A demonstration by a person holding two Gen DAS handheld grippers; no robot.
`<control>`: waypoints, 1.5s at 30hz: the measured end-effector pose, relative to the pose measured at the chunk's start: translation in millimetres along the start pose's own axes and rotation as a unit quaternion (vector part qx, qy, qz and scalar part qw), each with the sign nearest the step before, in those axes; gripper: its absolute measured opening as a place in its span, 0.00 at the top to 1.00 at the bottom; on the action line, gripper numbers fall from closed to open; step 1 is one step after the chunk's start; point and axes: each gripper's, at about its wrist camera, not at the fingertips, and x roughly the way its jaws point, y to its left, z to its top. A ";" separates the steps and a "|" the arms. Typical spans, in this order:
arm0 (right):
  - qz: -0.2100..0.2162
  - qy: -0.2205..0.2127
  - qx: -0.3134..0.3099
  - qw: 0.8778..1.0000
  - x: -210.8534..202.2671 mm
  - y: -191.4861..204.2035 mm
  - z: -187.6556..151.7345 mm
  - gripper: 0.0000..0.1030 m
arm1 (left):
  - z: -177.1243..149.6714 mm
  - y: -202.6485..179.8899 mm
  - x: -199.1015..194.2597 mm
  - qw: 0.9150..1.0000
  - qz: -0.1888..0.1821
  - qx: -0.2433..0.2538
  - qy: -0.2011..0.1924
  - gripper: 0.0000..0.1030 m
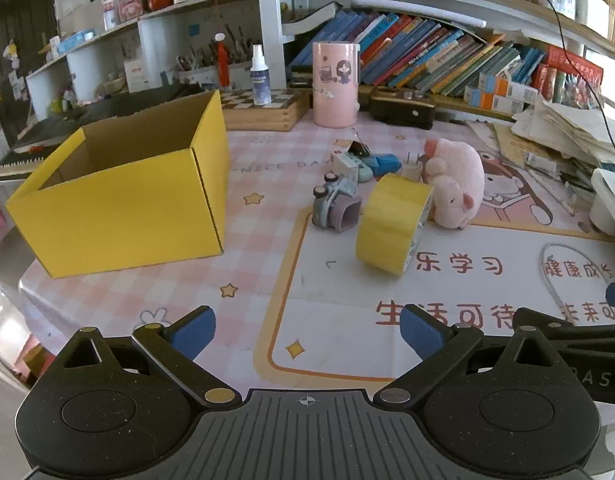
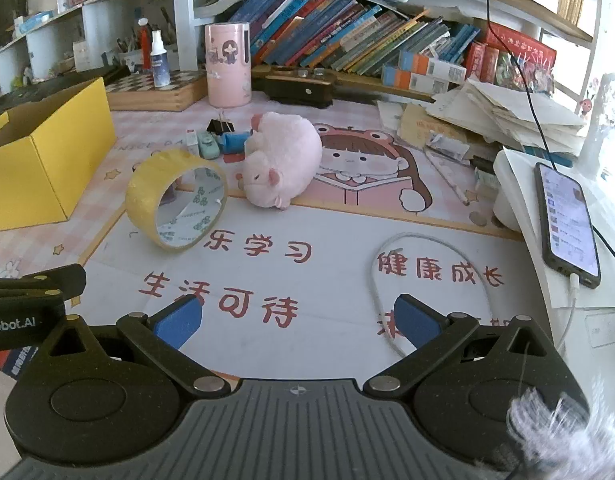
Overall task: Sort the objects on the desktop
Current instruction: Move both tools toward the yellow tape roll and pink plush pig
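A yellow open cardboard box (image 1: 119,204) stands at the left of the desk; it also shows in the right wrist view (image 2: 47,160). A yellow tape roll (image 1: 391,226) (image 2: 177,200) stands on edge mid-desk. Behind it lie a pink plush pig (image 1: 453,184) (image 2: 281,160), a toy camera (image 1: 335,208), a small toy car (image 2: 208,145), a blue roll (image 2: 233,142) and a black binder clip (image 2: 219,125). My left gripper (image 1: 307,330) is open and empty, near the desk's front. My right gripper (image 2: 297,318) is open and empty, to its right.
A pink cylinder holder (image 1: 335,84), a chessboard box (image 1: 263,110) with a spray bottle (image 1: 260,76), and a black case (image 1: 403,108) stand at the back under bookshelves. A paper stack (image 2: 503,120) and a charging phone (image 2: 567,220) lie at the right.
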 end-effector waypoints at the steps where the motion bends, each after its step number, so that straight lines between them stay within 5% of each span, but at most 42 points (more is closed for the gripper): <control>1: 0.000 -0.002 0.000 1.000 -0.9 0.5 0.4 0.00 | 0.5 0.3 -0.4 1.000 0.000 -0.001 -0.002 0.03; 45: 0.009 0.007 0.015 1.000 -9.8 0.1 -6.5 0.00 | -6.5 13.3 -7.7 1.000 -0.019 -0.022 -0.005 0.03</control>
